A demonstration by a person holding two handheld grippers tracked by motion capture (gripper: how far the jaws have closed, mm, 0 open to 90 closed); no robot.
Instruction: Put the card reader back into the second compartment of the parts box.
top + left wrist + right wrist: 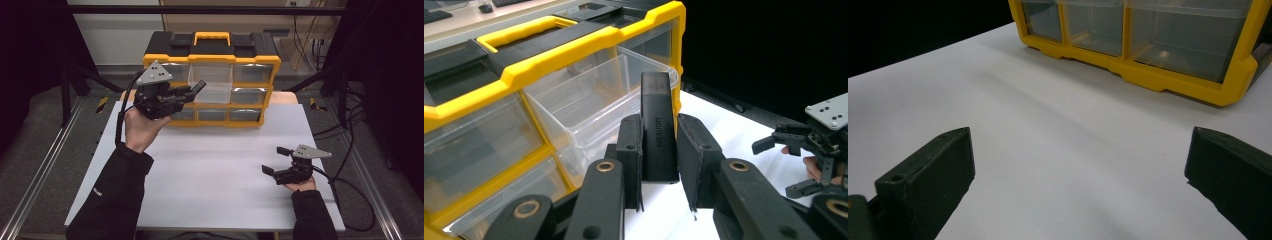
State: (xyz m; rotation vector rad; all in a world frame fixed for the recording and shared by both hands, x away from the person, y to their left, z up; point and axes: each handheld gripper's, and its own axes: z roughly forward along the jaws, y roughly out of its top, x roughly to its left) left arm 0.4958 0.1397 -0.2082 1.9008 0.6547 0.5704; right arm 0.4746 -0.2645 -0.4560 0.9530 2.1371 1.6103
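1. Yellow-and-black organiser (pixel 212 75) stands at the 12 o'clock edge of your white table (pixel 215 165); it needs no moving, and its other drawers look shut.
2. Clear drawer (pixel 210 82), top row centre, is already pulled out towards you and looks empty, so the opening step seems done.
3. Your left gripper (pixel 192 91) is raised at about 11 o'clock, just in front of that drawer, jaws clamped on the black adapter (pixel 658 132). In the left gripper view the adapter stands upright between the pads, its top level with the drawer's near rim (pixel 644 65).
4. Your right gripper (pixel 276 160) rests low at about 4 o'clock, well apart from the organiser, jaws spread wide with nothing between them.
5. Black adapter is the smallest piece and the one that matters: it is picked up and carried to the drawer, but not yet inside it.
6. What is left, as I judge it: bring the adapter over the drawer's rim, let it go inside, then push the drawer back in, probably with your free right gripper.
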